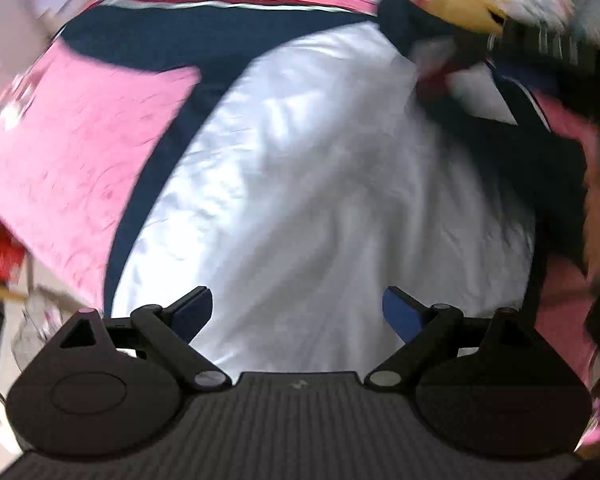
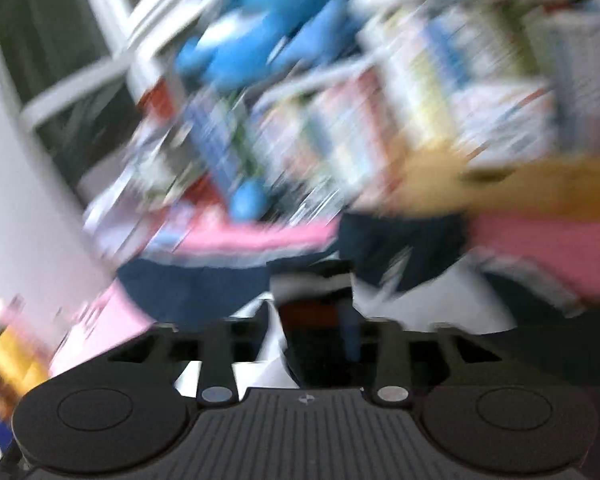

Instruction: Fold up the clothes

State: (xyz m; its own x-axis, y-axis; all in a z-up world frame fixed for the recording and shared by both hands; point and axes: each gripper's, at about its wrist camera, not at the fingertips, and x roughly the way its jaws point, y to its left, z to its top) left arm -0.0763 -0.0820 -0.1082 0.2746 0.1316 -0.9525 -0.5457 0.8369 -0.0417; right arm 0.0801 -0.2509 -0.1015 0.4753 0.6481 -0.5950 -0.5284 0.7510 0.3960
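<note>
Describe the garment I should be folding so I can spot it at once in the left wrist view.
Start from the pink cover spread over the whole work surface. On it lies the white-and-navy garment, filling the middle of the left wrist view just ahead of the open left gripper. Its broad, wrinkled white panel with dark navy sleeves and edging sets it apart; nothing else on the pink is white.

Pink bedsheet (image 1: 72,152) underneath; blurred shelves of colourful boxes (image 2: 400,120) behind; white window frame (image 2: 100,8).
</note>
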